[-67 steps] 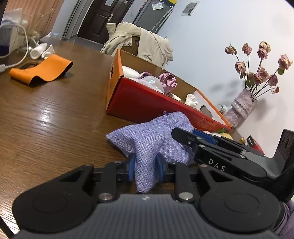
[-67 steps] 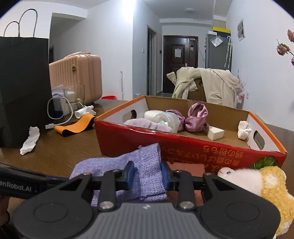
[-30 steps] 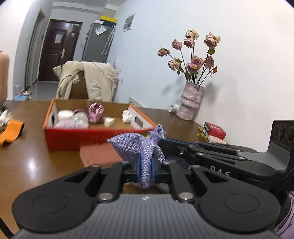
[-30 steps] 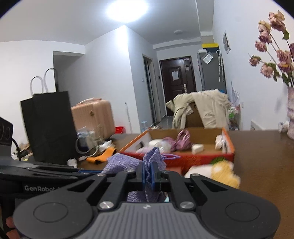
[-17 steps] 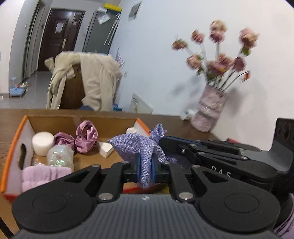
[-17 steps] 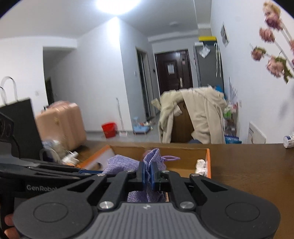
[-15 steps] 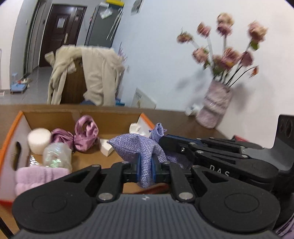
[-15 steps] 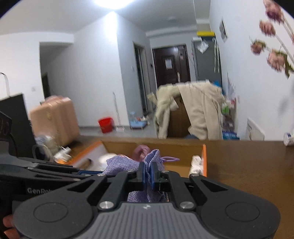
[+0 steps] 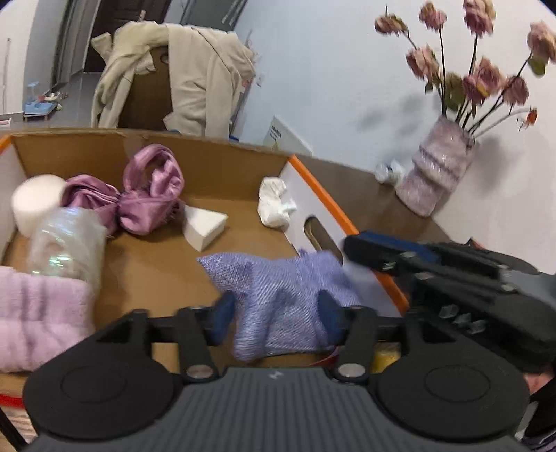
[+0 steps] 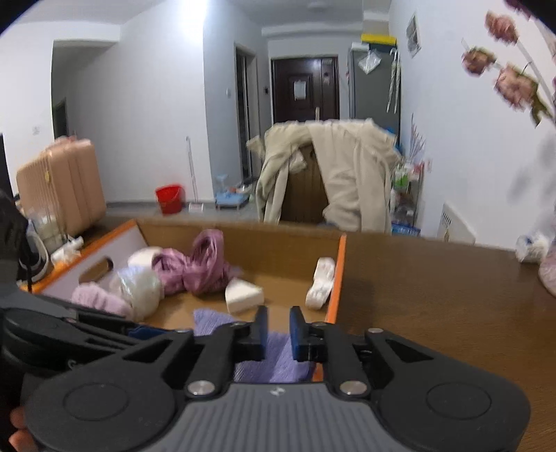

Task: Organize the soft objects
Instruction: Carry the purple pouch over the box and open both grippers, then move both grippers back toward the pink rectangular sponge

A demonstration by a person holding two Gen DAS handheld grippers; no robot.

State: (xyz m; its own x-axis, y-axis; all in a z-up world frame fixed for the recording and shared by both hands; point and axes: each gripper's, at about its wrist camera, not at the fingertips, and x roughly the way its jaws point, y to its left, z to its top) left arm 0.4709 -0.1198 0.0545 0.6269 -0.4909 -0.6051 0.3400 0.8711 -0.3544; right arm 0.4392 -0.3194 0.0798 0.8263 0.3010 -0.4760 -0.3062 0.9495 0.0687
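- The room is bright, lit by a ceiling light [image 10: 205, 10] that glares white at the top of the right wrist view.
- Both pictures bend round at the edges, with dark corners.
- The flowers [image 9: 486, 69] look smeared and cast soft grey shadows on the wall [image 9: 330, 69].
- Everything is a bit blurry.

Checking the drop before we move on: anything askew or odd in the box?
One thing: the lilac woven pouch lies crumpled at the near right corner of the cardboard box, one edge up against its right wall. Both grippers' jaws have just been opening; left gripper and right gripper are open around it. Nothing spilled or damaged.
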